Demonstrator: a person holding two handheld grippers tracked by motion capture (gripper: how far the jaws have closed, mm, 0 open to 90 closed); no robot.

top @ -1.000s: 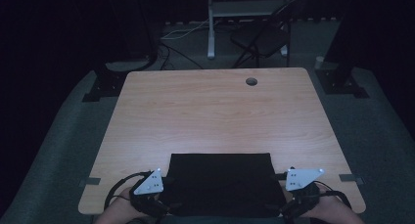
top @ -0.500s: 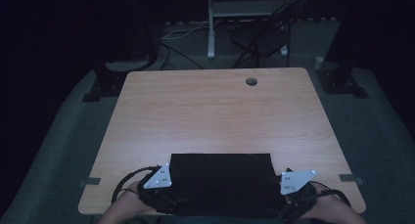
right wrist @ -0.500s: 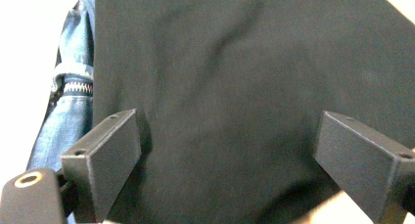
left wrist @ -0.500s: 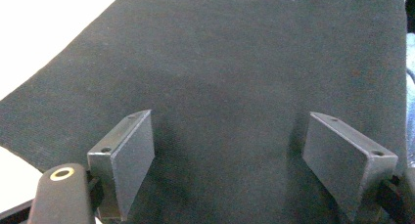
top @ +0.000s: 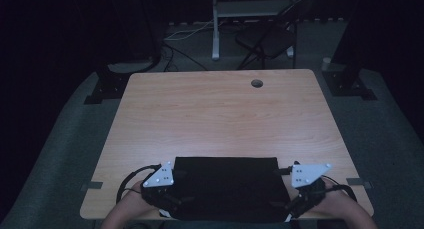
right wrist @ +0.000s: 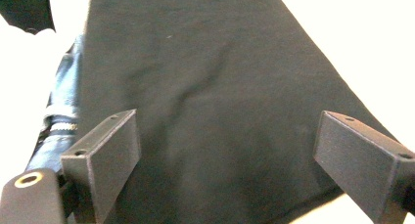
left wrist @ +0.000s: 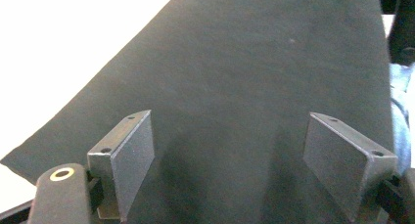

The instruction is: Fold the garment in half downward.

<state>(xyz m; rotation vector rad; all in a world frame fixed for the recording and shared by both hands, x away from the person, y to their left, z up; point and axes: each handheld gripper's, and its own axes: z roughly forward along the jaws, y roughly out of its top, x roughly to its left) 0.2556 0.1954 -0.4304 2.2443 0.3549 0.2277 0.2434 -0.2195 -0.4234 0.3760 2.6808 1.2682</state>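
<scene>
— So, where is the black cloth [top: 227, 186]?

— Flat on the wooden table [top: 220, 114], folded into a rectangle at the near edge, right in front of the person.

— And the left gripper [top: 172, 186]?

— At the cloth's left side. In the left gripper view its two black pads [left wrist: 132, 155] stand wide apart above the fabric [left wrist: 235, 87], with nothing pinched between them.

— The right gripper [top: 287, 189]?

— At the cloth's right side, mirrored. The right gripper view shows its jaws spread just as wide over the cloth [right wrist: 205, 97]; no fold is caught, and the pads [right wrist: 110, 155] are not pressing on it.

— Anything else on the table?

— A small round hole [top: 257, 83] near the far edge, well apart from the cloth.
</scene>
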